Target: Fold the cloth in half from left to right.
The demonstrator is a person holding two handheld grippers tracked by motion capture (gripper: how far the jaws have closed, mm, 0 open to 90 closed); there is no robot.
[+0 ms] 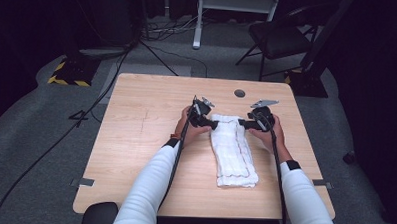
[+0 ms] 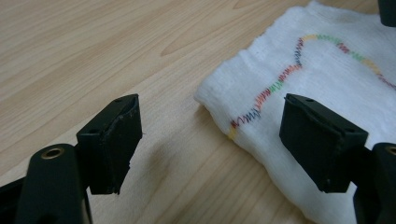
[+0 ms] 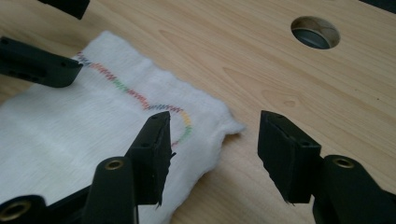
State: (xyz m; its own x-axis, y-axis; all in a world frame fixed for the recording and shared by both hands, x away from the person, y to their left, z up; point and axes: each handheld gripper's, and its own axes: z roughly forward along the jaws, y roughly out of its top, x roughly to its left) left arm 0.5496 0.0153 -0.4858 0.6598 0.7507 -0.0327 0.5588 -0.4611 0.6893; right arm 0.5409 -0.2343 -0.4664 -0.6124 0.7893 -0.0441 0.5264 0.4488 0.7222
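Both of my grippers sit at the far end of the folded white cloth (image 1: 232,150), one on each side, facing each other across it. My left gripper (image 1: 212,125) has its jaws spread wide and grasps nothing; in the left gripper view one jaw hangs over bare wood while the other hangs over the cloth's (image 2: 322,79) near edge, with the cloth's corner lying in the gap between them. My right gripper (image 1: 242,123) is likewise released, jaws well apart; in the right gripper view one jaw stands over the cloth (image 3: 70,126) beside the multicoloured zigzag stitching (image 3: 135,95), the other over the table (image 3: 261,60), and the cloth's corner points into the gap. Whether either jaw touches the fabric I cannot tell.

That cloth lies as a long narrow strip on the wooden table (image 1: 140,135), right of its middle, running from near my grippers back toward me. A round cable hole (image 1: 239,93) lies in the tabletop beyond the cloth, near the far edge.
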